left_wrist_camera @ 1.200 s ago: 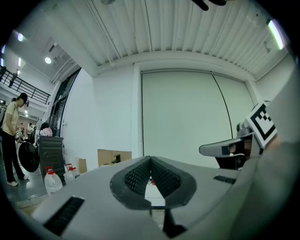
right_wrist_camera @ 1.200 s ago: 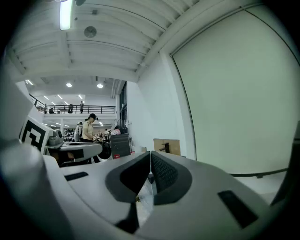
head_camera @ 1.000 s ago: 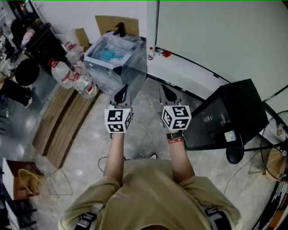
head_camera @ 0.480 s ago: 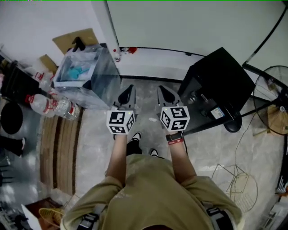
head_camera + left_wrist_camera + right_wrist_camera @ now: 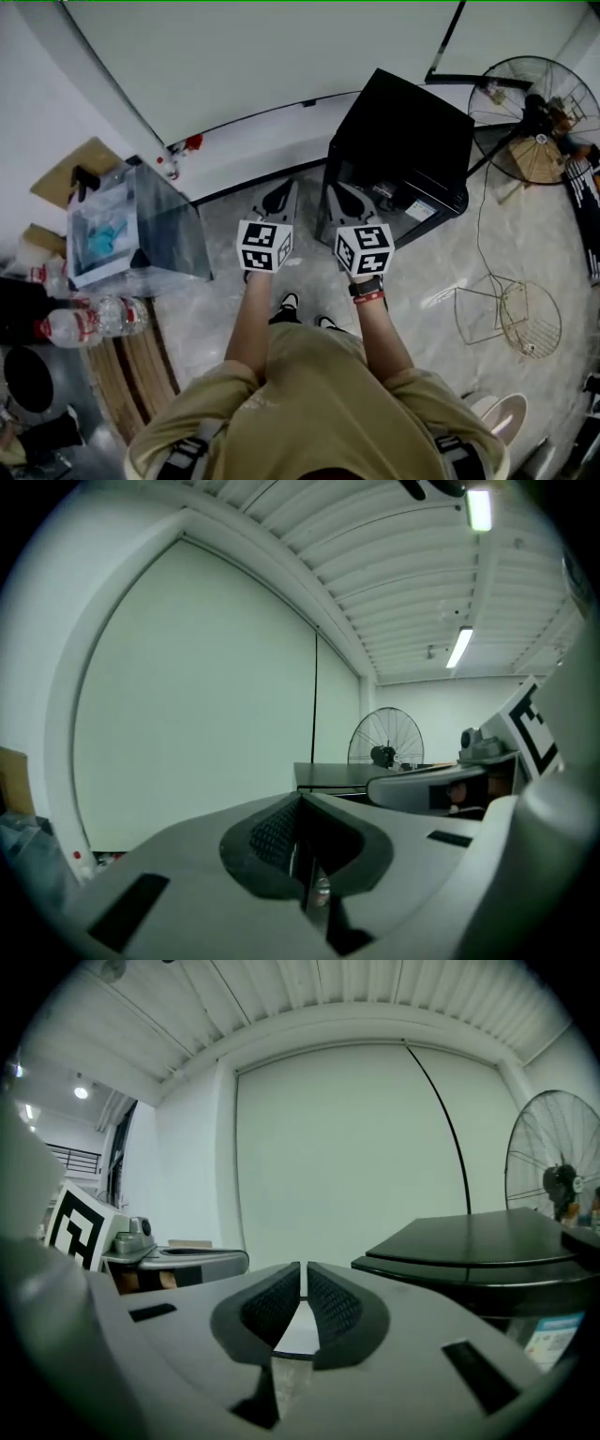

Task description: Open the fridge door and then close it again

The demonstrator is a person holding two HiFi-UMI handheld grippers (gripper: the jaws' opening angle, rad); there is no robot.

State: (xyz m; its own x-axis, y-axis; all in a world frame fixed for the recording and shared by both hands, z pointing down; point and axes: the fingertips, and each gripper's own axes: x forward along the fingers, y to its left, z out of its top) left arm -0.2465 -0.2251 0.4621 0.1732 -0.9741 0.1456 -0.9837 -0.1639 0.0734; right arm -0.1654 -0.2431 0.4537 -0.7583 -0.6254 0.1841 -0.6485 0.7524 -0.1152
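Observation:
A small black fridge [image 5: 403,141] stands on the floor against the white wall, just ahead and right of my hands. The side that faces me carries a white label, and no door stands out from the box. My right gripper [image 5: 349,199] is shut and empty, its tip close to the fridge's near left corner. The left gripper [image 5: 278,199] is also shut and empty, over bare floor left of the fridge. In the right gripper view the gripper [image 5: 303,1274] points at the wall, with the fridge [image 5: 478,1241] at its right. The left gripper [image 5: 300,803] likewise shows pads together and the fridge top [image 5: 337,775] beyond.
A clear plastic bin [image 5: 122,234] with blue items stands at the left, water bottles [image 5: 84,323] and wooden slats [image 5: 131,366] beside it. A floor fan [image 5: 530,112] stands right of the fridge. A wire frame [image 5: 511,314] lies on the floor at the right.
The whole view has swung to the right: the fridge has come from the right edge to just ahead of my hands, and the bin has slid off left. Both grippers stay shut.

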